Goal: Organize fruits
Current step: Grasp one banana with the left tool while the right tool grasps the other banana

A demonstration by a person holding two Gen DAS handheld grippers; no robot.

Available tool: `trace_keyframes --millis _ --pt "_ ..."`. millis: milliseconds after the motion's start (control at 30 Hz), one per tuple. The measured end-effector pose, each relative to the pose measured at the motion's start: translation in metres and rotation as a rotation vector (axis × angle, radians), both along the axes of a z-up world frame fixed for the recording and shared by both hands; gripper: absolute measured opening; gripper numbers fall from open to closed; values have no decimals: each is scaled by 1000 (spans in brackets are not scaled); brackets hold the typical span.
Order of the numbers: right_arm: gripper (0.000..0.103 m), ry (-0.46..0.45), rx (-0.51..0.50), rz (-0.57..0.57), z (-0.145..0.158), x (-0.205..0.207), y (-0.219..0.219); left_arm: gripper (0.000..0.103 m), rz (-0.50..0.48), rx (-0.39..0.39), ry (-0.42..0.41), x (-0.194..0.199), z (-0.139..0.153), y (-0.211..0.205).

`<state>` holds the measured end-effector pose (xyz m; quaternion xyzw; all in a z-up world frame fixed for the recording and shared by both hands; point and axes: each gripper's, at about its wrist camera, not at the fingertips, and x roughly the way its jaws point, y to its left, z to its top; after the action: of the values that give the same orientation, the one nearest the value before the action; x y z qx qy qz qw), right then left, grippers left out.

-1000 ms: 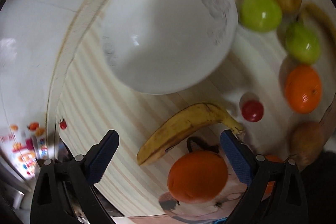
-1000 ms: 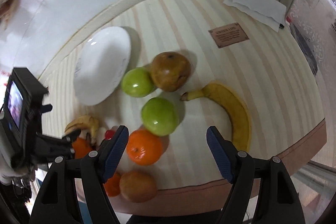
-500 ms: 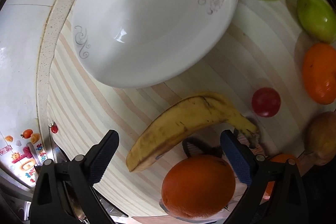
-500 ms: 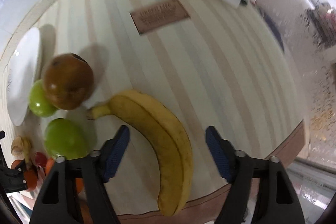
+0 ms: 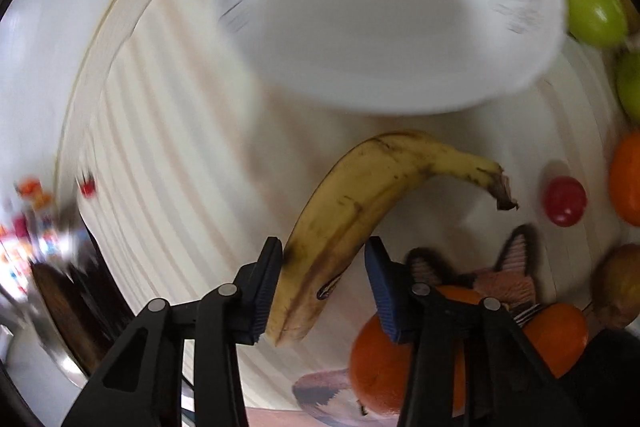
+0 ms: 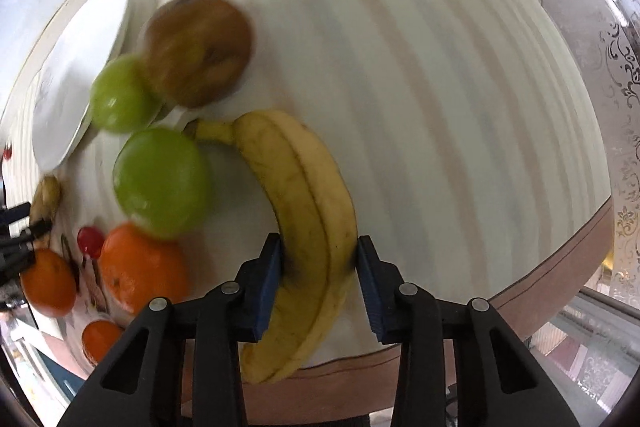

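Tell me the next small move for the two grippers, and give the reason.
Probably lift both bananas and carry them toward the white plate. The left gripper has its jaws closed around the spotted banana, and the right gripper grips the larger banana at its middle. The plate looks empty, and the other fruit lies loose on the striped table.

Bright – motion-blurred, fisheye-warped edges.

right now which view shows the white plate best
The left wrist view: the white plate fills the upper frame face-on, though motion-blurred. The right wrist view shows the plate only as a foreshortened sliver at the left edge, partly behind a green apple.
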<state>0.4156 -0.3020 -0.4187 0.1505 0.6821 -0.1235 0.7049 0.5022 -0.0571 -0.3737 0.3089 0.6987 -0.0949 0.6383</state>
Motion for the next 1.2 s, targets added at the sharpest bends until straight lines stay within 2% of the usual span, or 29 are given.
trace_keyframes --millis 100,267,367,633,900,1000,1067,1200 --pt "41 5 -6 4 2 -2 9 43 67 -16 -11 10 3 19" --pt "43 18 -44 14 -3 14 10 49 134 -83 58 18 -7 38" --pt "44 18 -82 33 -1 23 14 49 154 -102 64 21 -10 44" --pt "41 7 -67 36 2 21 13 42 174 -102 23 15 -5 48" --pt "41 6 -14 8 -1 4 -5 34 257 -64 -25 15 0 82" --pt "41 6 -2 4 2 -18 0 34 276 -59 -53 17 7 95" --pt "41 12 6 2 1 -20 -1 36 274 -60 -53 19 8 99" --pt "41 17 -5 14 1 -27 3 45 265 -76 17 20 -9 101"
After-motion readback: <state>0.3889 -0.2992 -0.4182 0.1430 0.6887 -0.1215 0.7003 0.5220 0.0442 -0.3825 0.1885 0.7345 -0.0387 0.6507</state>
